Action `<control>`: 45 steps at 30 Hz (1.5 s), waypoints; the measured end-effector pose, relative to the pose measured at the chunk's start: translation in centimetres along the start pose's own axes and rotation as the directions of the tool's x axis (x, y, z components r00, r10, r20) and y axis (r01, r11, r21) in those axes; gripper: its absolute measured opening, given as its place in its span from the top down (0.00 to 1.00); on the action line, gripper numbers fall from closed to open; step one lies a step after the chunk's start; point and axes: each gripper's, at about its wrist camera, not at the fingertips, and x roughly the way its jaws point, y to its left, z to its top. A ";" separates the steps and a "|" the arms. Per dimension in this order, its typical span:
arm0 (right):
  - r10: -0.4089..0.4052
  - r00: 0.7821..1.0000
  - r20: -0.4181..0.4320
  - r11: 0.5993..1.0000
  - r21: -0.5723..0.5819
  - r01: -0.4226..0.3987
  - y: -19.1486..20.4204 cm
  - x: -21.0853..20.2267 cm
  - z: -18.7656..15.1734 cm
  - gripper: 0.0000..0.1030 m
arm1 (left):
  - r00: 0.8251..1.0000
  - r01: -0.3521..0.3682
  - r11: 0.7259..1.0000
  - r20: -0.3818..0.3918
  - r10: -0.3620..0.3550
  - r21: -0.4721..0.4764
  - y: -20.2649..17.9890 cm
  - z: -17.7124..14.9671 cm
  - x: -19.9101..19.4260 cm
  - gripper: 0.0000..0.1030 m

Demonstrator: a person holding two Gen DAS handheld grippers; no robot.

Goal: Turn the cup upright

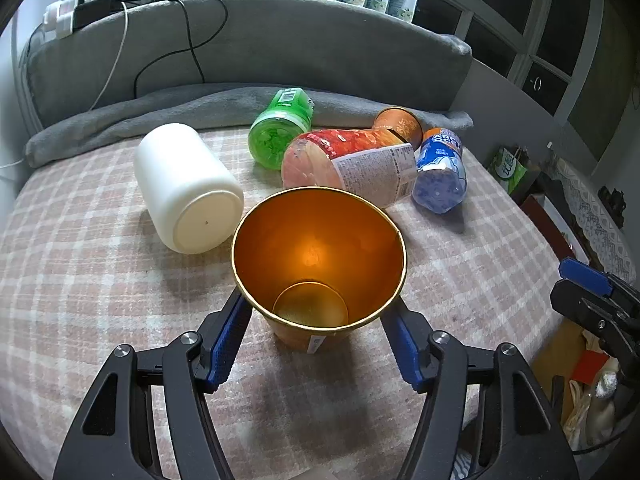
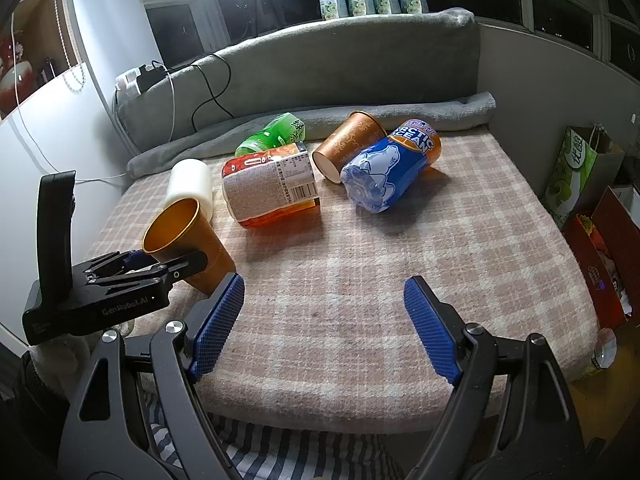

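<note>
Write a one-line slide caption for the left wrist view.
Left gripper holds an orange cup, mouth toward the camera.

— How many cups are there?
— Two orange cups: one point(image 1: 319, 264) between the left jaws, one point(image 2: 347, 145) lying far ahead of the right jaws.
— And the containers?
— Four lying down: white jar point(image 1: 186, 188), green bottle point(image 1: 280, 128), orange bottle point(image 2: 272, 184), blue bottle point(image 2: 390, 168).

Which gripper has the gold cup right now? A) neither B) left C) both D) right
B: the left gripper has its fingers on either side of the gold cup, which is tilted, while the right gripper is open over bare blanket.
</note>
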 end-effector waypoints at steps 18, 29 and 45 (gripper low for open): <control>0.002 1.000 0.002 1.000 -0.004 -0.002 0.4 0.0 0.1 0.18 | 1.000 0.008 1.000 -0.030 -0.008 0.008 0.5 -1.3 -0.8 0.28; -0.020 0.996 0.088 0.999 -0.029 0.023 1.6 -0.4 1.1 0.18 | 0.974 -0.081 0.996 0.208 0.088 -0.041 2.2 -2.3 -7.6 0.28; -0.116 0.944 0.308 0.988 -0.066 0.143 4.4 -3.4 2.0 0.10 | 0.803 -0.246 0.965 0.539 0.255 -0.091 1.7 -2.5 -15.5 0.20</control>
